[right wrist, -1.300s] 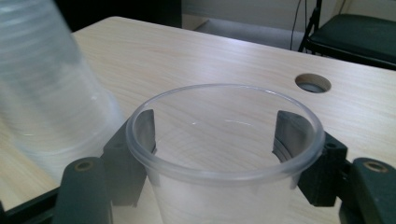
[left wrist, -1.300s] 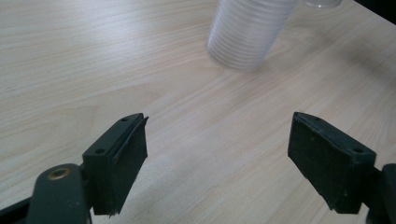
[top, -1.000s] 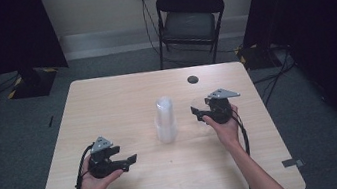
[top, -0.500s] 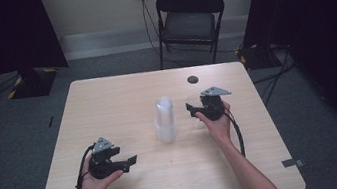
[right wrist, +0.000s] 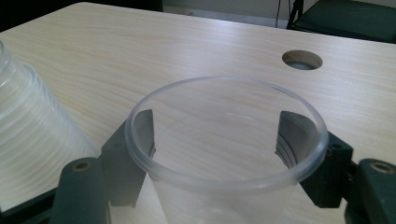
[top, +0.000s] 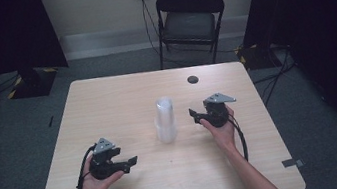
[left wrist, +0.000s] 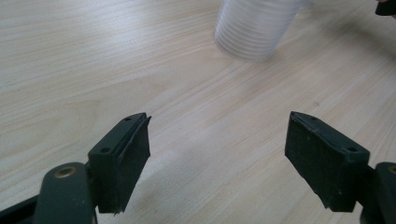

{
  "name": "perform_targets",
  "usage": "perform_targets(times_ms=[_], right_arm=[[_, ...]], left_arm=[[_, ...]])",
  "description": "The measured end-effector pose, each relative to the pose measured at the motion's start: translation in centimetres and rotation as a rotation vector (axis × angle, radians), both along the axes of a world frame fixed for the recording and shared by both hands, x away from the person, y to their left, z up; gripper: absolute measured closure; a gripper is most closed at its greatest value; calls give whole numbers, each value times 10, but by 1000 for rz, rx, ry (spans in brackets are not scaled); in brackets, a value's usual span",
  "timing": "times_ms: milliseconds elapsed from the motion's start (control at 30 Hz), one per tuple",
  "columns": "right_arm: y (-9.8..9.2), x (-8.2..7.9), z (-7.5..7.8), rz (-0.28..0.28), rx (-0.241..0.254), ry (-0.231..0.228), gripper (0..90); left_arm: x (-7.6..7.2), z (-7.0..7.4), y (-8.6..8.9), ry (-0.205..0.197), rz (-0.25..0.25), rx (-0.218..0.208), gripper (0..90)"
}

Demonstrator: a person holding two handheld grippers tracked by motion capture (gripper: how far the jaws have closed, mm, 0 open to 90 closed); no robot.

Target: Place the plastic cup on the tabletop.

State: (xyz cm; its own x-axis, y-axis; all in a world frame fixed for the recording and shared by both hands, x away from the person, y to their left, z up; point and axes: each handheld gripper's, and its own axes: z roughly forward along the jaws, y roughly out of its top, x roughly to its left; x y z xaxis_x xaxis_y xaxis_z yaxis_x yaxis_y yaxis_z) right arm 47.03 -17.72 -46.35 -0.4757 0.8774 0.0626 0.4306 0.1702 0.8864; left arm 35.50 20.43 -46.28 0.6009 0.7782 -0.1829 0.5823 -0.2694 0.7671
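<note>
Dark curtains and grey carpet ring the pale wooden surface (top: 108,108), with a folding chair (top: 188,20) behind it. From the high view I see a stack of clear cups (top: 165,120) standing upright near the middle. My right claw (top: 195,115) sits just right of the stack, close to it but apart, and my left claw (top: 131,161) rests low near the front edge, well apart from the stack. A small round hole (top: 192,79) marks the far side of the surface.

Left gripper view: the left claw (left wrist: 217,158) stands wide apart with nothing between its jaws, only bare wood. The stack of clear cups (left wrist: 254,28) shows ahead, its ribbed rims nested closely, looking light and thin-walled.

Right gripper view: a single clear cup (right wrist: 224,154) sits upright between the jaws of the right claw (right wrist: 215,140), rim up and empty. The jaws flank its wall below the rim, and they have just been opening with the cup between them; I judge the pads are no longer squeezing it, though the clear plastic makes contact hard to read. The stack of clear cups (right wrist: 32,135) stands just beside it at the left.

My reading: one cup is off the stack and is being set down; the rest of the stack remains to be separated.
</note>
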Motion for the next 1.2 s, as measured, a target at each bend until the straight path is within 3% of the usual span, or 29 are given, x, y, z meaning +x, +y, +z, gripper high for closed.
perform_targets(times_ms=[167, 367, 700, 800, 933, 1200], right_arm=[[-7, -11, -3, -13, 7, 5, 283], [-10, -22, -4, 8, -20, 29, 289], [-4, -19, -10, 12, -30, 82, 282], [-4, -18, -15, 16, -2, 116, 211], [-4, -18, -16, 15, 11, 125, 165], [-6, -21, -15, 34, 28, 154, 176]], left_arm=[[0, 0, -1, -2, 8, 2, 220], [1, -1, -2, 3, 0, 11, 220], [0, 0, -2, -2, 4, 5, 220], [0, 1, -1, 1, 1, 1, 220], [0, 2, 0, -5, 0, 4, 220], [1, 3, 4, -11, 13, 0, 220]])
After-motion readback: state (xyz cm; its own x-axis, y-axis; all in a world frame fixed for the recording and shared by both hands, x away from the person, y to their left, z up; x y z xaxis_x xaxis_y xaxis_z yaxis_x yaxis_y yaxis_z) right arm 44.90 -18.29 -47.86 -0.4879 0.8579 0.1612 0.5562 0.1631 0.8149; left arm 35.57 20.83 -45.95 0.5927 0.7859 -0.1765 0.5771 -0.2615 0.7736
